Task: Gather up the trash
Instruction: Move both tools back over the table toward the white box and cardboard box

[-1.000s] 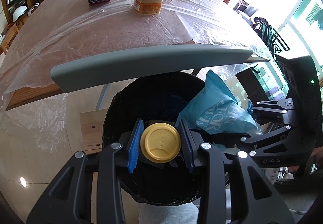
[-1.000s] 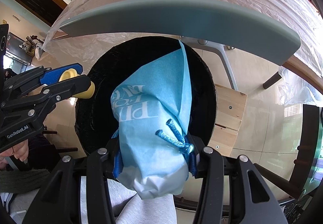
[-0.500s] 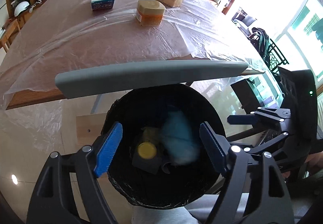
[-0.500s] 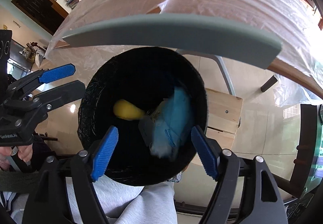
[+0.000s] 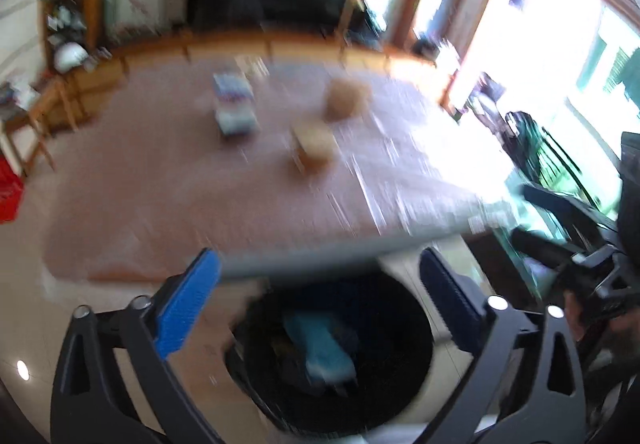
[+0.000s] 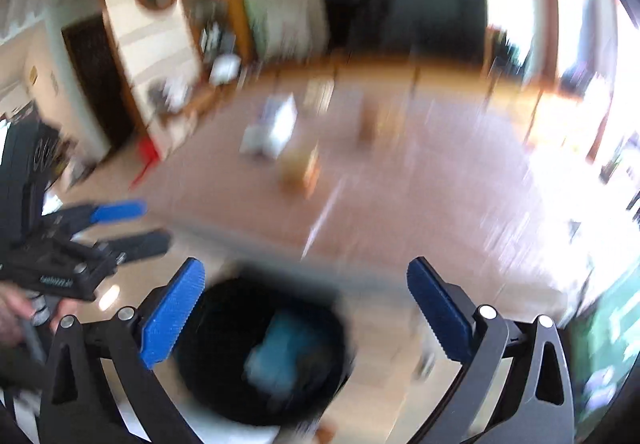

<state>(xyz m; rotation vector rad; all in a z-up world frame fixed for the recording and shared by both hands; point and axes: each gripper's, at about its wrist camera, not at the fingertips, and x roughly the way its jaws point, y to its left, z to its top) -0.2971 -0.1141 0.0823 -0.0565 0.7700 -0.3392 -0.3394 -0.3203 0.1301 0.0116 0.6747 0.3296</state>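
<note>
Everything is motion-blurred. A black bin [image 5: 384, 388] stands on the floor below both grippers, with the blue bag [image 5: 320, 348] lying inside it. I cannot make out the yellow lid. My left gripper [image 5: 320, 262] hangs above the bin, its jaws opening wide with nothing between them. My right gripper [image 6: 306, 268] is also above the bin [image 6: 212, 364] and the blue bag [image 6: 280, 352], its jaws opening and empty. Each gripper shows in the other's view: the right gripper [image 5: 536, 222] at the right edge, the left gripper [image 6: 154, 224] at the left, held by a hand.
A grey chair back [image 5: 360, 248] crosses just beyond the bin. Behind it lies the plastic-covered table [image 5: 160, 184] with a tissue box [image 5: 234, 108], a tan jar [image 5: 314, 146] and a wooden box [image 5: 346, 100]. Bright windows are at the right.
Both grippers went from shut to wide open. The yellow lid and the blue bag dropped into the bin. Both grippers then rose and tilted up towards the table.
</note>
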